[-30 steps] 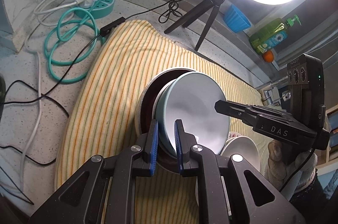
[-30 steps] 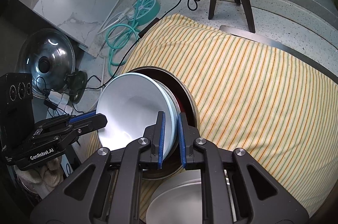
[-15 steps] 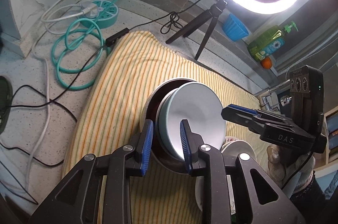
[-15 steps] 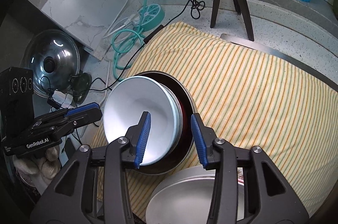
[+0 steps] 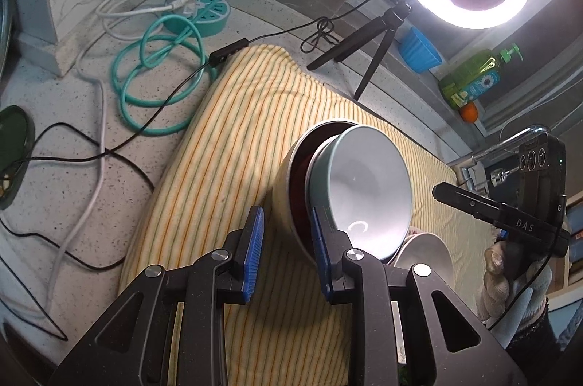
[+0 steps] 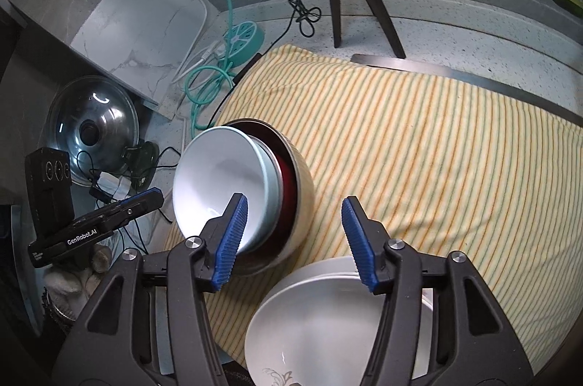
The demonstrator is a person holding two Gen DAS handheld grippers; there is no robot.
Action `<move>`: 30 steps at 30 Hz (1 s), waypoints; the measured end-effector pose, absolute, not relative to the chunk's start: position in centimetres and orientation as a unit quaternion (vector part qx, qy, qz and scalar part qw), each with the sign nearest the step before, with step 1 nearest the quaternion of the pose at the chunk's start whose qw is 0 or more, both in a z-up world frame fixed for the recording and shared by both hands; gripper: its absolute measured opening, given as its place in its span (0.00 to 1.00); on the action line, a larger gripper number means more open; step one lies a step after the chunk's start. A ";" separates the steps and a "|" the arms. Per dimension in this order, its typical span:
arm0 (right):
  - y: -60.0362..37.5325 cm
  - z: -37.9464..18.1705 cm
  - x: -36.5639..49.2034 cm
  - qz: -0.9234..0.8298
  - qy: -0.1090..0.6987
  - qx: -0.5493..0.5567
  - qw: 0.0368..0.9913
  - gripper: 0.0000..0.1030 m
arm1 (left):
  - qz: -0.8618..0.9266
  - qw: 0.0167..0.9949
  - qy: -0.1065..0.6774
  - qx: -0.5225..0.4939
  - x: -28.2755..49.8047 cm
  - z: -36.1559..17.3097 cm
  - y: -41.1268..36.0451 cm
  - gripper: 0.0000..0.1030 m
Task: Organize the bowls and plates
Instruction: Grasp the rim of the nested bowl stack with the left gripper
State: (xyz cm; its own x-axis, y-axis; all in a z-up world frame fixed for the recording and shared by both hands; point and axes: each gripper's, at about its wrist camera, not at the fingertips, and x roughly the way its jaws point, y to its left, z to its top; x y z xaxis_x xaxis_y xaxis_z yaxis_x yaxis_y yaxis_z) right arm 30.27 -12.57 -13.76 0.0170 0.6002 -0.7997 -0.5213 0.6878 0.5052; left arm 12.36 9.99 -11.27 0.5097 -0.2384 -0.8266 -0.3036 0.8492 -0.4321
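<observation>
Bowl (image 5: pixel 368 189) nested in pot (image 6: pixel 295 182). Left claw (image 5: pixel 286 249) narrowly parted, right claw (image 6: pixel 295 238) just widened; both empty. Withdraw clear of rims.

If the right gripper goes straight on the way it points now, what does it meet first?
Probably the striped towel, just right of the nested bowls; the open right gripper has nothing between its fingers. Depth is uncertain.
</observation>
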 end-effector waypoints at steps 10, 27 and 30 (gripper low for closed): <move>-12.5 -16.3 30.0 0.373 0.608 0.046 0.700 0.31 | 0.000 0.814 0.508 -0.281 13.3 -12.8 10.1 0.24; -10.4 -17.8 29.3 0.360 0.621 0.055 0.694 0.13 | -0.047 0.800 0.522 -0.291 14.8 -14.6 11.1 0.17; -10.5 -17.9 29.3 0.357 0.623 0.062 0.693 0.13 | -0.054 0.799 0.523 -0.292 15.0 -14.6 11.1 0.13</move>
